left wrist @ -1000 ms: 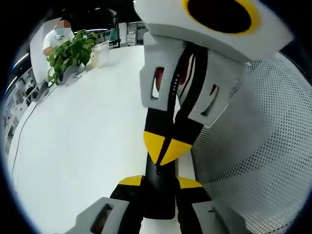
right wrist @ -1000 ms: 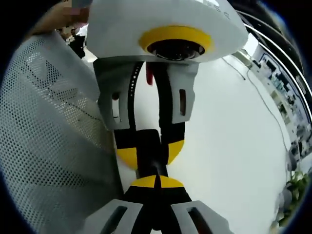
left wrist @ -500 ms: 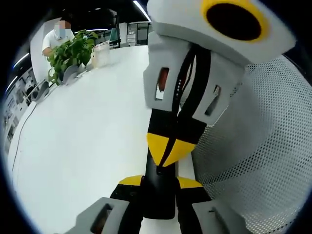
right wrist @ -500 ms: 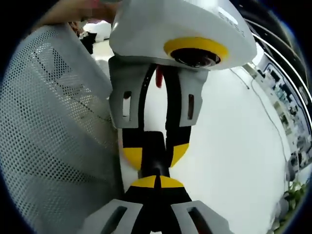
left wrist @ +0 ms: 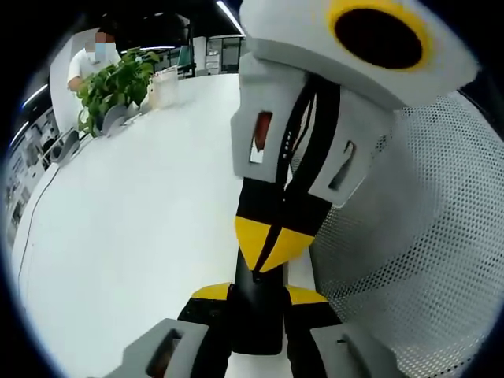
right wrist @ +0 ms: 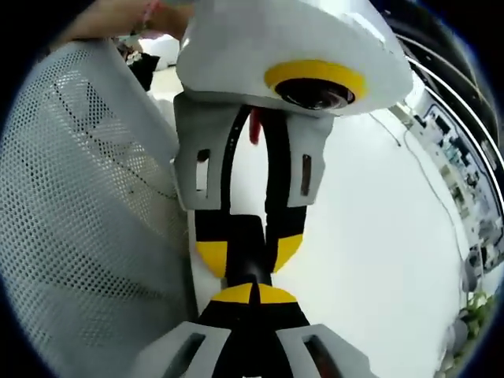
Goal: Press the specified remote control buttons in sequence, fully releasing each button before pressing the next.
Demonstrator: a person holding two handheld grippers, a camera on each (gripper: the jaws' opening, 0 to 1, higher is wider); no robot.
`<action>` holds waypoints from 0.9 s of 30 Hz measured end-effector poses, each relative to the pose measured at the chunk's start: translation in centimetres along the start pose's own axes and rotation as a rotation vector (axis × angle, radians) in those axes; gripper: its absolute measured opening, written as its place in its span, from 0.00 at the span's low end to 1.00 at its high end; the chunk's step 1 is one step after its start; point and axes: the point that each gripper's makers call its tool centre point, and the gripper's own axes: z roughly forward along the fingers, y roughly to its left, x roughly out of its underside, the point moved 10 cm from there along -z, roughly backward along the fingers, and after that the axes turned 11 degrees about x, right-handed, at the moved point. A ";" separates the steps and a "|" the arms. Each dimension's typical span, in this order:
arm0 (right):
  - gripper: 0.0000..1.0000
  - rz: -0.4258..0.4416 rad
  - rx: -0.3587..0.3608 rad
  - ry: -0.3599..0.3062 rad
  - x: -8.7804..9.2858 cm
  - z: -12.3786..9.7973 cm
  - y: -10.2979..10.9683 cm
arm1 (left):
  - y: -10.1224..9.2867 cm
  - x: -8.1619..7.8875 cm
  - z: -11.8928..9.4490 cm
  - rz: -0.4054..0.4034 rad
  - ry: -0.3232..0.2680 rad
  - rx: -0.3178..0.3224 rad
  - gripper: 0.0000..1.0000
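White tabletop [left wrist: 134,236] spread out beyond and to one side of both your tools, bare where it showed, so nothing crowded the work. The remote [left wrist: 256,315], a slim black bar, stood straight ahead of your left gripper [left wrist: 256,293], pinched between its two yellow-tipped jaws. You probably held it that way, lifted off the table, so it could not slide when pushed.

Your right gripper [left wrist: 272,244] met it head on from the opposite side. Its jaws were pressed together into a single yellow point, which makes a better poker than two spread fingers would. In the right gripper view that point sat against the end of the remote, directly in front of its own jaws. Whether it was pushing a button or only resting there I cannot tell, since the remote's face was hidden behind the jaws. The task wants each button fully let go before the next, so I'd judge a clear lift-off mattered here.

Close beside both grippers hung a white perforated mesh panel [left wrist: 409,260]. Far ahead of the left gripper, a leafy plant [left wrist: 114,87] stood at the table's edge. A person [left wrist: 90,59] sat behind it.
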 end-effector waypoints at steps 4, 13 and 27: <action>0.00 0.031 -0.029 -0.010 -0.2 0.1 0.4 | 0.1 0.1 0.0 -0.006 -0.008 0.000 0.25; 0.00 0.006 -0.026 -0.017 -0.3 0.3 0.4 | 0.1 -0.1 0.0 0.001 0.012 0.007 0.25; 0.00 0.053 -0.002 0.001 -0.8 0.6 0.3 | 0.2 0.1 -0.2 0.001 0.017 -0.002 0.25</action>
